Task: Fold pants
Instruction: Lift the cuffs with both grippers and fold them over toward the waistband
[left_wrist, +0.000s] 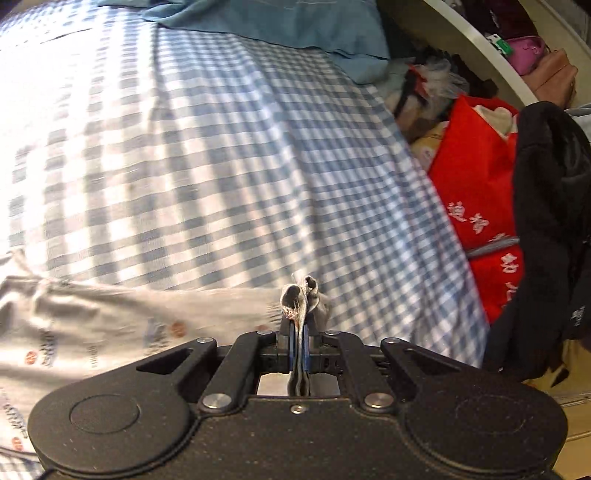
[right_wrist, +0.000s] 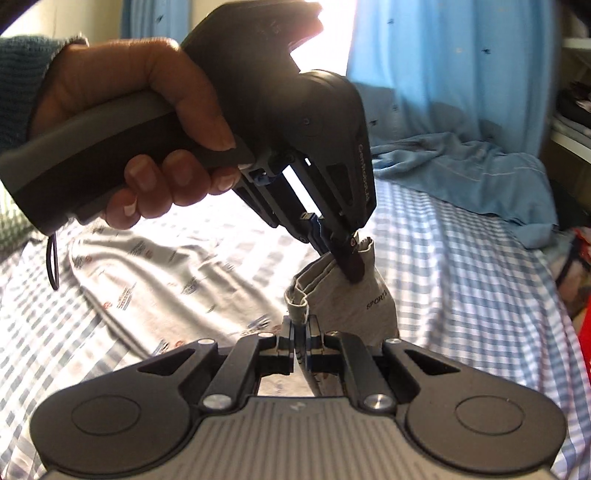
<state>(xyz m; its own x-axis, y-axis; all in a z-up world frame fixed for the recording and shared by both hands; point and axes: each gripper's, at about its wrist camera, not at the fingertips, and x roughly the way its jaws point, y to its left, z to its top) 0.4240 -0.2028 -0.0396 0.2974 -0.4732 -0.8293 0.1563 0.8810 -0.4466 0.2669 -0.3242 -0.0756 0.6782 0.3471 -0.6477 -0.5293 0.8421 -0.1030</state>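
The pants (left_wrist: 110, 325) are light grey with small printed words and red dots, and they trail across the checked bed to the left. My left gripper (left_wrist: 299, 325) is shut on a bunched edge of them, which sticks up between the pads. In the right wrist view the pants (right_wrist: 147, 273) lie spread over the bed behind, and a grey end marked "SPORTS" (right_wrist: 373, 302) is lifted. My right gripper (right_wrist: 299, 332) is shut on a fold of that end. Just above it, the left gripper (right_wrist: 347, 258), held by a hand (right_wrist: 147, 122), pinches the same end.
The bed (left_wrist: 229, 155) has a blue and white checked sheet. A blue blanket (right_wrist: 461, 184) lies crumpled at its far side. Beside the bed stand a red bag (left_wrist: 476, 206), a dark garment (left_wrist: 546, 229) and cluttered white shelves (left_wrist: 480, 48). Blue curtains (right_wrist: 443, 66) hang behind.
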